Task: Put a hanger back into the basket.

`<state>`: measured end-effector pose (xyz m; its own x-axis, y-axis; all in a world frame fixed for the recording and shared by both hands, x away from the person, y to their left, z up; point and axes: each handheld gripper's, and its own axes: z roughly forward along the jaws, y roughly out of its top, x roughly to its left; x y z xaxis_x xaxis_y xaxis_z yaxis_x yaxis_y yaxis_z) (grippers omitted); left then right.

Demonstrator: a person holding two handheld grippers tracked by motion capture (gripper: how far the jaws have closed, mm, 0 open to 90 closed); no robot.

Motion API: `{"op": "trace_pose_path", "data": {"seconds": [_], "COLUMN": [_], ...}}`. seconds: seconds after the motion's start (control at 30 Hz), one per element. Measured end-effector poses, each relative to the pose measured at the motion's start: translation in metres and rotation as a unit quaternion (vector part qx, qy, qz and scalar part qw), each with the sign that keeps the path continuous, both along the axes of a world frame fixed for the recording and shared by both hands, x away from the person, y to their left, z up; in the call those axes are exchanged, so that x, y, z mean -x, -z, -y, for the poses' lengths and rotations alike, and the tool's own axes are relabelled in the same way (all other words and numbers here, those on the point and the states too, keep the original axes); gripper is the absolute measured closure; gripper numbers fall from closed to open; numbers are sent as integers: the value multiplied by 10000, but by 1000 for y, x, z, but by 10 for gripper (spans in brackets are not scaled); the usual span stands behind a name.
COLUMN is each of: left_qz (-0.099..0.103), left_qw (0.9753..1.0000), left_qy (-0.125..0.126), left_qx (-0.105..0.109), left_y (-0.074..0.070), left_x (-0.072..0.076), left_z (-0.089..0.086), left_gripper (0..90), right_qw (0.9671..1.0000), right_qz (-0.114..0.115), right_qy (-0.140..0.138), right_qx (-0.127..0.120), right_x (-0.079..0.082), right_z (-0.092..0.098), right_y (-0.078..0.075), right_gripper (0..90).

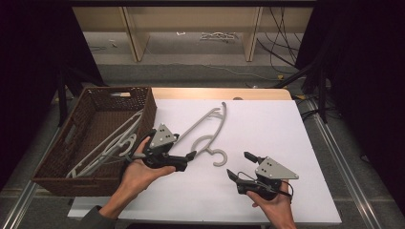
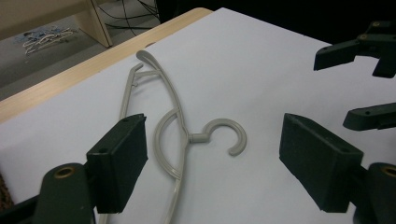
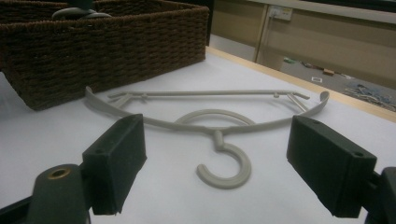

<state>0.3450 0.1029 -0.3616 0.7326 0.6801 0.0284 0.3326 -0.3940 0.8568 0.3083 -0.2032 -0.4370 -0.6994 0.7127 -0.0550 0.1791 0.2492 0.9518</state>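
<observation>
High view: one grey hanger (image 1: 206, 133) lies flat on the white surface (image 1: 267, 129), its hook pointing toward the person, its left end near the left gripper (image 1: 191, 156). More grey hangers (image 1: 107, 148) lie in the one brown wicker basket (image 1: 52, 167) at the left edge; there seem to be two or three, but they overlap too much for a sure count. There are two grippers, each in one hand. The left gripper sits just left of the hanger's hook, and I cannot tell from here how its jaws stand. The right gripper (image 1: 239, 166) is nearer the person, apart from the hanger, its jaws spread. Beyond the surface are a wooden edge, a grey floor with loose cables (image 1: 279, 47), and pale wooden uprights.

Left gripper view: both jaws stand wide apart and hold nothing. The hanger (image 2: 175, 140) lies between them on the surface, its lower arm running just beside the left-hand jaw. The right gripper (image 2: 359, 84) shows at the far right, open-jawed.

Right gripper view: the jaws are wide apart and empty. The hanger (image 3: 210, 116) lies crosswise ahead, hook toward the camera, with the basket (image 3: 107, 51) behind it.
</observation>
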Motion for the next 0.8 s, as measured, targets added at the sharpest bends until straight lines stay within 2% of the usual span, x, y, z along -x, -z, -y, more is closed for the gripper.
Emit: {"op": "trace_pose_path", "data": {"seconds": [0.03,0.1,0.13,0.17,0.2,0.23,0.27,0.3,0.37,0.43,0.47,0.53,0.67,0.8], "left_qz": [4,-28,-18,19,26,31,5,-25,-77,-126,-137,-178,-211,-151], "left_qw": [9999,10000,9999,9999,10000,9999,10000,10000,9999,9999,9998,9996,9989,9976], "left_qy": [-37,-12,-42,-52,-16,-42,19,5,95,91,127,195,277,223], "left_qx": [102,56,128,127,57,147,22,72,-19,1,-117,-118,-325,-645], "left_y": [3,6,8,10,11,14,15,18,21,27,28,32,41,52], "left_x": [0,-1,-1,-1,-1,-1,-1,-1,-1,-2,-2,-4,-12,-22], "left_z": [3,4,6,7,7,9,9,11,12,15,16,20,29,36], "left_gripper": [231,231,231,230,230,229,229,228,227,226,225,225,223,228], "right_qw": [10000,10000,10000,10000,10000,10000,10000,10000,10000,10000,10000,10000,10000,9999], "right_qz": [-26,-14,-32,-15,-18,-24,-5,-13,-20,-27,-3,-11,-29,2], "right_qy": [-11,10,14,13,26,26,-13,-13,-8,35,40,24,-38,-92], "right_qx": [-30,-85,-23,-69,8,12,-26,-20,-24,13,-12,-25,0,-86], "right_x": [0,0,1,0,1,1,0,1,0,1,1,1,1,0], "right_z": [0,-1,0,0,1,0,0,0,0,0,0,0,-1,-2], "right_y": [0,0,-1,0,-1,-1,0,0,0,-1,-1,-1,-1,0], "right_gripper": [206,206,207,206,207,206,207,207,206,206,207,207,207,206]}}
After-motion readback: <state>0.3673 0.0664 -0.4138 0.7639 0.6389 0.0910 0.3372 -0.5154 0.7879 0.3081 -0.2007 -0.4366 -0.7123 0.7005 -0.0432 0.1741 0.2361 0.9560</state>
